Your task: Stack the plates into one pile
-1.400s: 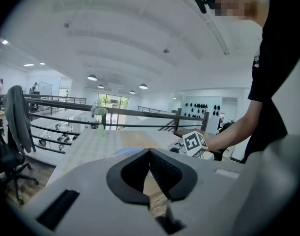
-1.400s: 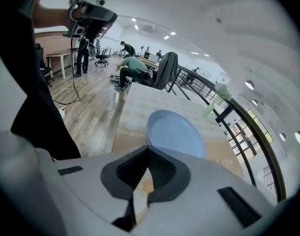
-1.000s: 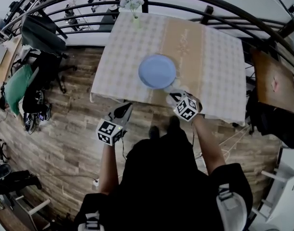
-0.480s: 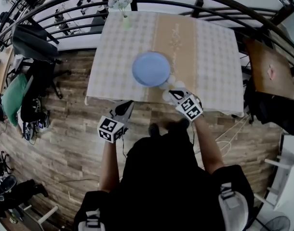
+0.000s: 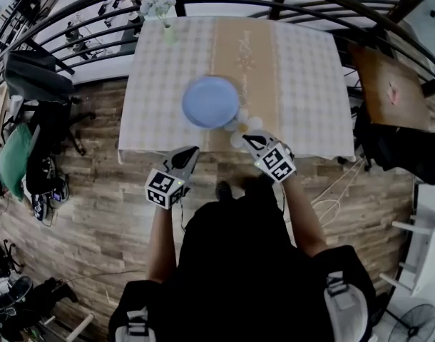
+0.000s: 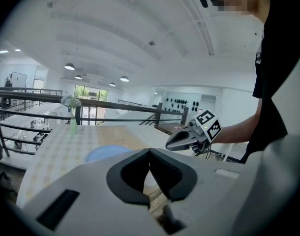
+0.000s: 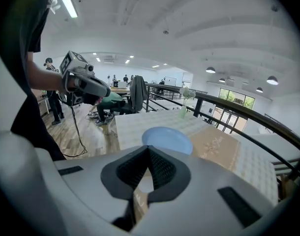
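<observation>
A light blue plate [image 5: 210,102] lies on the checked tablecloth [image 5: 160,84], near the table's front edge; it also shows in the left gripper view [image 6: 108,153] and the right gripper view [image 7: 167,140]. Two or three small white round pieces [image 5: 244,115] lie beside its right rim. My left gripper [image 5: 191,150] hovers off the table's front edge, over the wooden floor, jaws shut and empty. My right gripper [image 5: 244,140] sits at the front edge by the white pieces, jaws shut with nothing in them.
A vase of flowers [image 5: 160,9] stands at the table's far left corner. A black railing [image 5: 224,2] curves behind the table. A chair with dark clothing [image 5: 36,77] stands left, a brown side table [image 5: 389,95] right. Cables [image 5: 335,191] lie on the floor.
The head view has swung, so the table sits further left in frame. Both grippers keep about the same pose at the front edge. The blue plate has not moved on the table.
</observation>
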`<state>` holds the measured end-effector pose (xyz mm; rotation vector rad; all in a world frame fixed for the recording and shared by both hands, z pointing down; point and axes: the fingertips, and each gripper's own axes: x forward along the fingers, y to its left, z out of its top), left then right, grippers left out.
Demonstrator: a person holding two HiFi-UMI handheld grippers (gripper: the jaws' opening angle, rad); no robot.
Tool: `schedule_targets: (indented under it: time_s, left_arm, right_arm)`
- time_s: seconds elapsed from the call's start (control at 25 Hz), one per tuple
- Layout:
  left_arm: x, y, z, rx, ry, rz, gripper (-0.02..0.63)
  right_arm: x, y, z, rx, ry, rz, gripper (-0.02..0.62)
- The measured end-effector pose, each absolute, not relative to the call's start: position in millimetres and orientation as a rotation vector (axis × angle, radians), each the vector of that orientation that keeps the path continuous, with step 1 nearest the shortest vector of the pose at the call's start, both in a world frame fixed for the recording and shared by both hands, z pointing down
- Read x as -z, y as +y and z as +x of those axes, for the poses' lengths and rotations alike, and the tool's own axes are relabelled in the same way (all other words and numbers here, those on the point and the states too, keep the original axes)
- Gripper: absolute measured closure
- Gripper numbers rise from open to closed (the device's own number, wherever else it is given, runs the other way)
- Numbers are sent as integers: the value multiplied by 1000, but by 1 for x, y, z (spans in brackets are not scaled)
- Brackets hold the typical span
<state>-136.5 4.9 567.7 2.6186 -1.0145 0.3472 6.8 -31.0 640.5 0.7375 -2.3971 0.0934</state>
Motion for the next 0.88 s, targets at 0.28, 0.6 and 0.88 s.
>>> schedule_targets:
  time_s: [0.28, 0.6, 0.88]
  left_arm:
    - [-576, 0, -119, -337, -976, 2635, 604]
    - [-577, -7, -128, -321, -998, 2617, 604]
    - [-576, -2, -133, -333, -1007, 2615, 604]
  right_arm:
    - [-632, -30, 19, -107, -2434, 769, 598]
    - [-623, -35, 8, -91, -2460, 773, 598]
    - [-617, -35, 6, -91, -2455, 774, 598]
